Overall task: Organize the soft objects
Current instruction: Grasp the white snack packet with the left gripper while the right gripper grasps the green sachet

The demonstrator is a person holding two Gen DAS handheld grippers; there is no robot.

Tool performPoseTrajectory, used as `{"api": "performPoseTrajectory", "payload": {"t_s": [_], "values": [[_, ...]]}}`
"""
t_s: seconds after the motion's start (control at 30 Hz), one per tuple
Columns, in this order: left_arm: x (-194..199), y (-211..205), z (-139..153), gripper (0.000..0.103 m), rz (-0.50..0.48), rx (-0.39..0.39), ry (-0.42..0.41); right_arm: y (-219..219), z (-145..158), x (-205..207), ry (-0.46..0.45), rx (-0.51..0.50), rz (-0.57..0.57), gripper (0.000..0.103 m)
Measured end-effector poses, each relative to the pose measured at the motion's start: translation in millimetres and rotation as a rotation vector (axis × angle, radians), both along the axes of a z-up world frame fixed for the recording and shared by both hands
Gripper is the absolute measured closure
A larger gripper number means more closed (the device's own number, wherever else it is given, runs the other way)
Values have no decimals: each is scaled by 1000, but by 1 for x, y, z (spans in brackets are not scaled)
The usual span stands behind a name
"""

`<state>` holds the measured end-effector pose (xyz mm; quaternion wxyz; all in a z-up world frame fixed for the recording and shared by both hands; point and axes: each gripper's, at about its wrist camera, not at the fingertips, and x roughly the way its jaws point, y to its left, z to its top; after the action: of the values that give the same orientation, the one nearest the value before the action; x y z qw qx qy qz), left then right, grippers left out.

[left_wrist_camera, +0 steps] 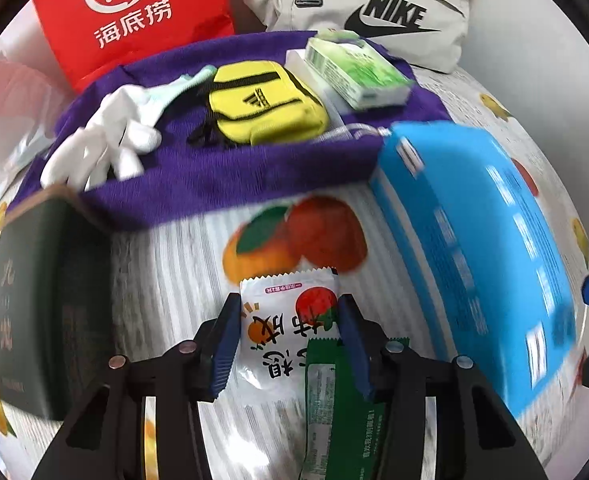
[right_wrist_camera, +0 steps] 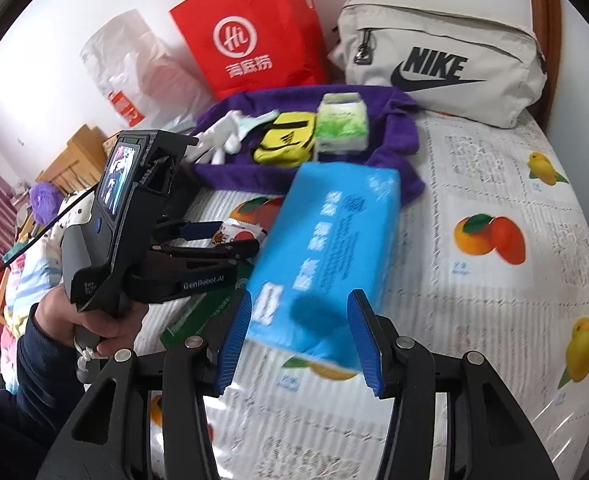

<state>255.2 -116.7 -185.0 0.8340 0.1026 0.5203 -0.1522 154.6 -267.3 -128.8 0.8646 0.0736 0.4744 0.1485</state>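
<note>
My left gripper is shut on a white snack sachet printed with fruit, over a green packet on the table. The left gripper also shows in the right wrist view. My right gripper is shut on a blue tissue pack, which is lifted and tilted; the pack also shows in the left wrist view. Behind, a purple cloth carries white gloves, a yellow pouch and a green tissue pack.
A dark box stands at the left. A red paper bag, a clear plastic bag and a grey Nike bag line the back wall. The fruit-print tablecloth covers the table.
</note>
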Motion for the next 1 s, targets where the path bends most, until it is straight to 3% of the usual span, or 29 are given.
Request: {"api": "performPoseTrajectory", "payload": {"t_s": [0.2,0.47,0.8,1.0], "values": [[-20,9,4,61,4,-40,5,17,7,-22,-25,-15,37,53],[-35,30,41,61,32,-121,-76,33,4,-43,-19,-8,66,53],[-38,54,72,61,81,-140,-156,77,-27,-51,68,14,140,53],[-54,75,80,61,94,-153,-175,100,-57,-44,144,29,80,53]]}}
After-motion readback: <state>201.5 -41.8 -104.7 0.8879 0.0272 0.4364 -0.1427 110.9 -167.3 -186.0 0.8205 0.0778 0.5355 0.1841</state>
